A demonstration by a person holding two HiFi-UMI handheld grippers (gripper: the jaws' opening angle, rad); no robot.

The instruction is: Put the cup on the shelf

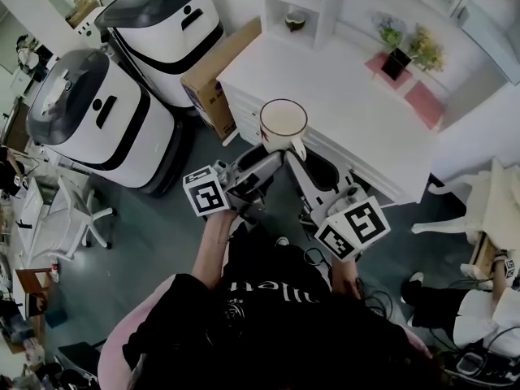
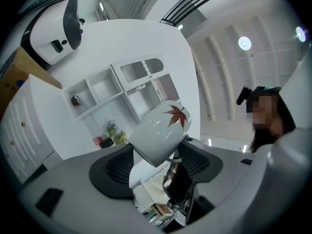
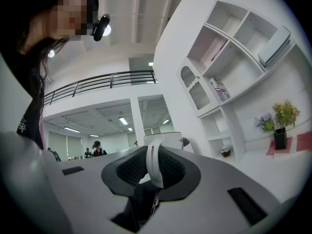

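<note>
A white cup [image 1: 283, 123] with a brown rim and a red leaf print [image 2: 161, 130] is held up in the air in front of the white cabinet top [image 1: 349, 96]. My left gripper [image 1: 264, 162] [image 2: 155, 162] is shut on the cup's lower body, and the cup leans between its two pads. On the other side, my right gripper [image 1: 299, 154] [image 3: 152, 167] is shut on the cup's handle [image 3: 153, 162], which stands upright between its pads. The white shelf unit [image 1: 296, 2] [image 2: 112, 91] [image 3: 229, 57] stands at the back of the cabinet, beyond the cup.
A small bowl [image 1: 294, 21] [image 3: 225, 152] sits in one shelf cubby. Potted plants [image 1: 402, 47] [image 3: 280, 121] and pink mats [image 1: 422, 102] lie on the cabinet's right side. Two white machines [image 1: 89, 116] and a cardboard box [image 1: 213, 80] stand left. A seated person [image 1: 463, 307] is at right.
</note>
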